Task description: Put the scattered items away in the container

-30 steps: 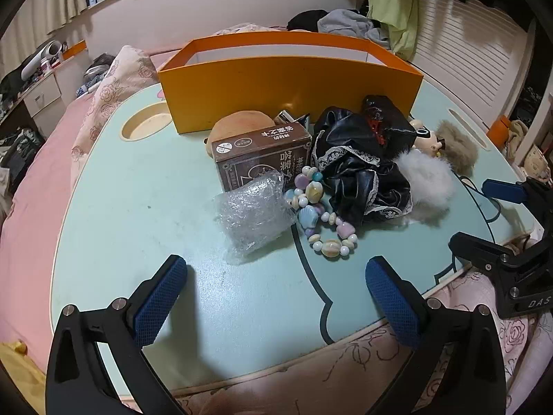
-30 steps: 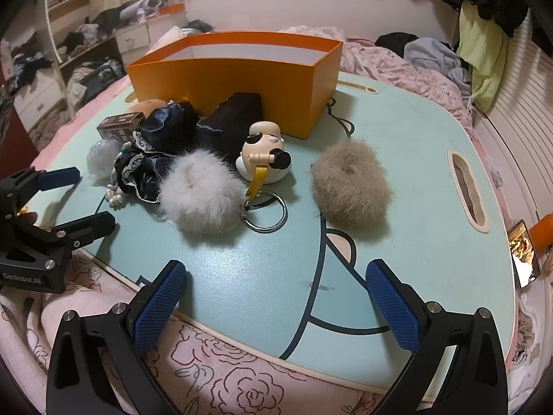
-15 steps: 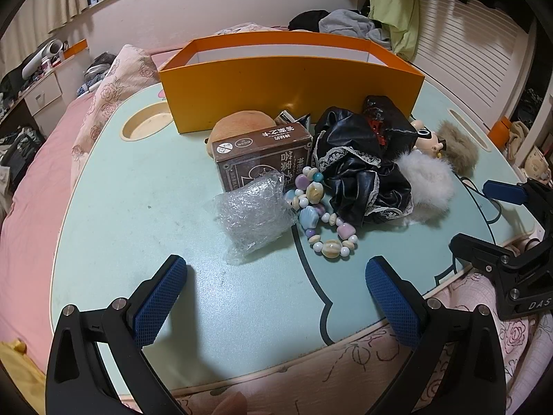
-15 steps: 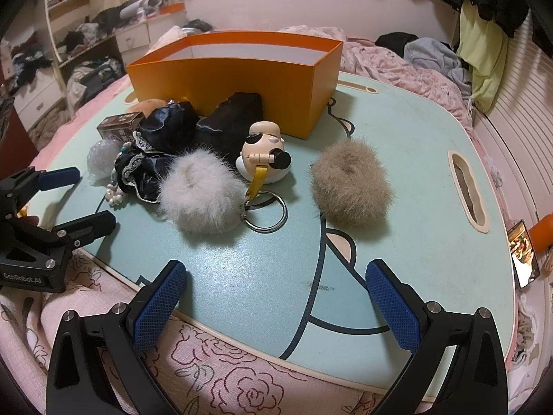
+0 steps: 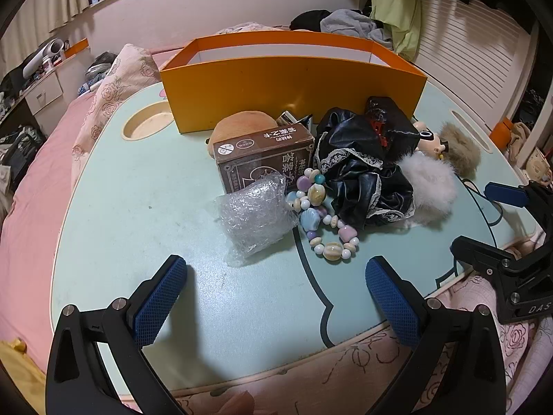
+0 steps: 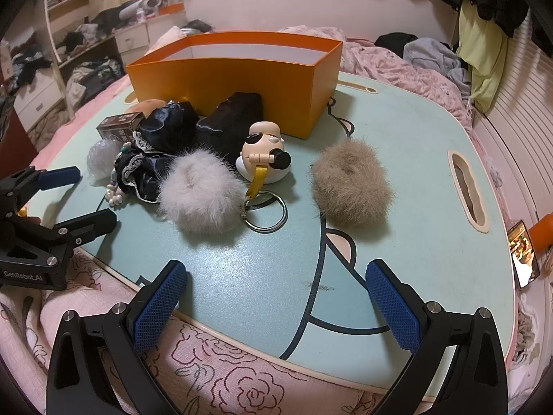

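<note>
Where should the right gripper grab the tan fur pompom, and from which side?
Across the middle of the tan fur pompom, coming straight down from above. It is a soft, round ball lying apart from the keychain figure with bare table all round, so the open right gripper can likely straddle it.

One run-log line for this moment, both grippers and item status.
left gripper: open, empty | right gripper: open, empty | orange box: nothing seen inside | white pompom, tan pompom, bead bracelet: on table
</note>
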Action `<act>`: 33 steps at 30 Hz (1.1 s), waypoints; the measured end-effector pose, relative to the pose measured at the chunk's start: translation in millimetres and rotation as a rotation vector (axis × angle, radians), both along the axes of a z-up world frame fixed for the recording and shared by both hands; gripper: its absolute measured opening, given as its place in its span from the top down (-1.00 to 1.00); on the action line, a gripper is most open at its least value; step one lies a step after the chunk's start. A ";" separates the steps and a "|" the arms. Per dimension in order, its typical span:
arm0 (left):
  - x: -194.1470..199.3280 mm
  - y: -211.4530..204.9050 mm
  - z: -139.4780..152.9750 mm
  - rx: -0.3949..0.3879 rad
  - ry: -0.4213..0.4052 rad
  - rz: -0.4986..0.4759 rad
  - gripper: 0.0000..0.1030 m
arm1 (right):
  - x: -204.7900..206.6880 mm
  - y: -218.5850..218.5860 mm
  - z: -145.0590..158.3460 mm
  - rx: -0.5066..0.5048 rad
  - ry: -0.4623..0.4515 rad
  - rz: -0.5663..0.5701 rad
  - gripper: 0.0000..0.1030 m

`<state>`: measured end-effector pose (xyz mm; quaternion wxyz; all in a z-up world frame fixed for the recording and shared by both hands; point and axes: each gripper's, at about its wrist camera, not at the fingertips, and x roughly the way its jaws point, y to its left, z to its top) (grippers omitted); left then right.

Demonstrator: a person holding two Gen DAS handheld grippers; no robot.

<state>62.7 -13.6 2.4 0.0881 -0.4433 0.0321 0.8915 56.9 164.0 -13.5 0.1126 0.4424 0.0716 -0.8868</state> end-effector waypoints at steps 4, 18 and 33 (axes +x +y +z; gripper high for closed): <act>-0.6 0.9 -0.1 -0.002 -0.002 0.003 -0.99 | 0.0 0.8 0.1 -0.001 0.001 0.002 -1.00; -19.4 11.2 2.5 -0.016 -0.079 0.054 -0.99 | 5.6 -1.7 -1.1 -0.003 0.007 0.009 -1.00; 0.9 -17.6 29.7 0.171 0.120 0.029 -0.99 | 14.6 17.6 4.2 -0.119 0.078 -0.029 -0.63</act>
